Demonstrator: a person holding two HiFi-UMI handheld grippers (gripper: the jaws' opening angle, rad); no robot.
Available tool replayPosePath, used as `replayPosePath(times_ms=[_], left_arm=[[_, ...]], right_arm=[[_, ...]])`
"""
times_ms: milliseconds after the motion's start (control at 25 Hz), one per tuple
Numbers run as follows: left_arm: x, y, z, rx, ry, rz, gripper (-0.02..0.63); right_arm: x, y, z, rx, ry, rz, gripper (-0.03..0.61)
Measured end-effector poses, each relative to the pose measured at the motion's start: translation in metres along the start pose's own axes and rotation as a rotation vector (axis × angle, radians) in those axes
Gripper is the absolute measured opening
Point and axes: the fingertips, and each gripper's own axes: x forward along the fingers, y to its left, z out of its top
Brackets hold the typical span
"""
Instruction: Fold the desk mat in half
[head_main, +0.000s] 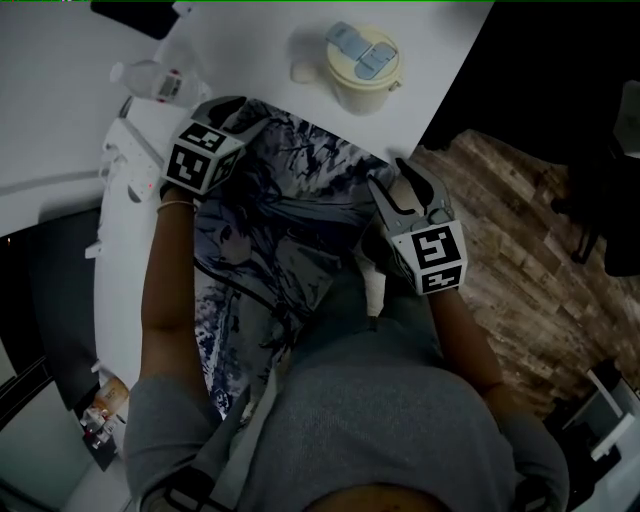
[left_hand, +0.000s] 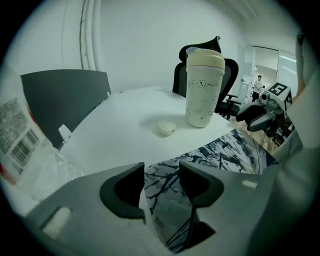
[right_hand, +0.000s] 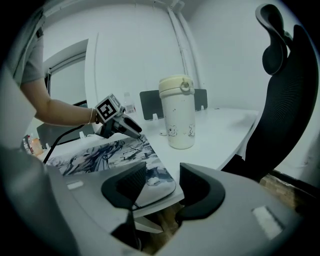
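The desk mat (head_main: 270, 230), printed with a blue-grey anime drawing, lies on the white table (head_main: 90, 60) and runs toward the person's body. My left gripper (head_main: 232, 108) is at the mat's far left corner. In the left gripper view, that corner of the mat (left_hand: 165, 200) lies between the spread jaws of the left gripper (left_hand: 162, 182), and the pads do not press on it. My right gripper (head_main: 405, 175) is at the far right corner. The rounded corner of the mat (right_hand: 150, 182) sits between the open jaws of the right gripper (right_hand: 162, 185).
A cream tumbler (head_main: 365, 65) and a small white earbud case (head_main: 303, 72) stand just beyond the mat. A plastic bottle (head_main: 155, 80) lies at the left beside a white device (head_main: 125, 170). The table's right edge drops to a wooden floor (head_main: 520, 230). A black office chair (right_hand: 280, 100) stands there.
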Motion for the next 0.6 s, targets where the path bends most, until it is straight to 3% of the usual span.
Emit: replayPosePath(times_ms=[320,600], left_arm=[[0.01,0.005,-0.001,-0.012,0.045,-0.079,0.281],[0.016,-0.003,-0.001,-0.024,0.083,-0.172,0.238]], right_arm=[[0.015,0.007,-0.015,0.001,0.083,0.02,0.212],[0.016,0.009,-0.022,-0.027,0.11,-0.012,0.212]])
